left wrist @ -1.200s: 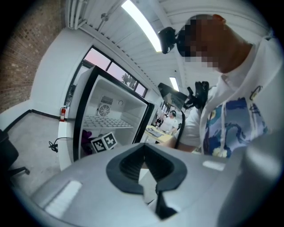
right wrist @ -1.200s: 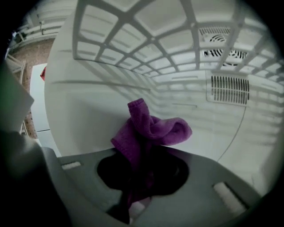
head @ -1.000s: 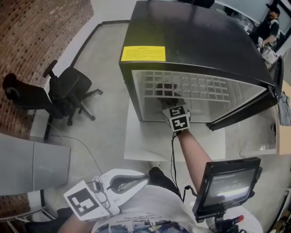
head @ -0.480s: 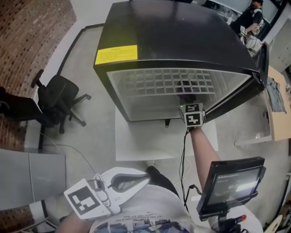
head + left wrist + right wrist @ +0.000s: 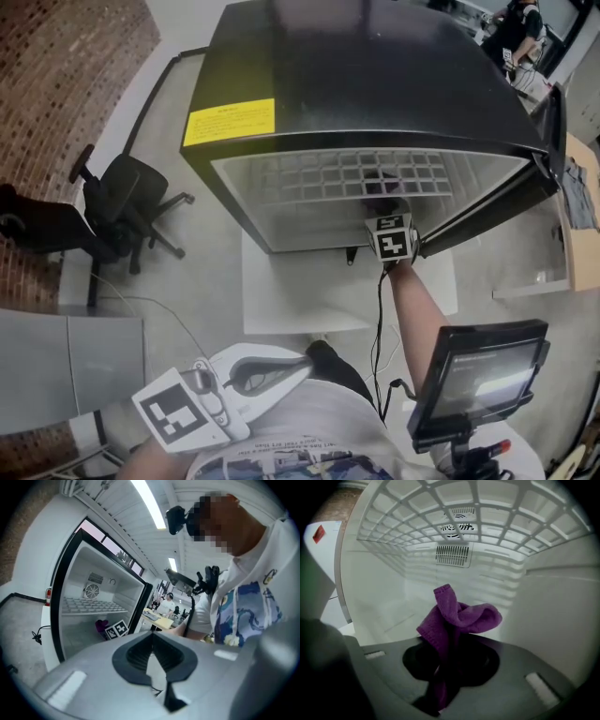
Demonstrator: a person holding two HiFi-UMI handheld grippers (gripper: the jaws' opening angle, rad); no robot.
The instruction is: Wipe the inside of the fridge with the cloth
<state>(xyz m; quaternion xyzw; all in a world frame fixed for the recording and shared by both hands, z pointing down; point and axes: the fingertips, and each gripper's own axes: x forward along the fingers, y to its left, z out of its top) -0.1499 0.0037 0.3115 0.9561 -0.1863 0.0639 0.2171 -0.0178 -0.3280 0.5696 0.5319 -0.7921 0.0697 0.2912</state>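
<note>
A black fridge (image 5: 356,75) stands open, with a white inside and a wire shelf (image 5: 347,173). My right gripper (image 5: 394,238) reaches in below that shelf, toward the right half. In the right gripper view it (image 5: 447,660) is shut on a purple cloth (image 5: 457,616), which bunches up over the jaws in front of the back wall's vent (image 5: 452,555); the right wall (image 5: 562,602) is close by. My left gripper (image 5: 302,367) is held low near the person's body, shut and holding nothing (image 5: 152,641). From there the fridge (image 5: 89,606) and the cloth (image 5: 101,626) show at a distance.
The fridge door (image 5: 555,122) swings out to the right. The fridge sits on a white platform (image 5: 300,291). An office chair (image 5: 127,206) stands to the left by a brick wall. A monitor on a stand (image 5: 473,380) is at my lower right. A cable (image 5: 380,319) trails from the right arm.
My right gripper has carried the cloth from the left-middle of the fridge toward its right side. The head view shifted. The left gripper has stayed put.
</note>
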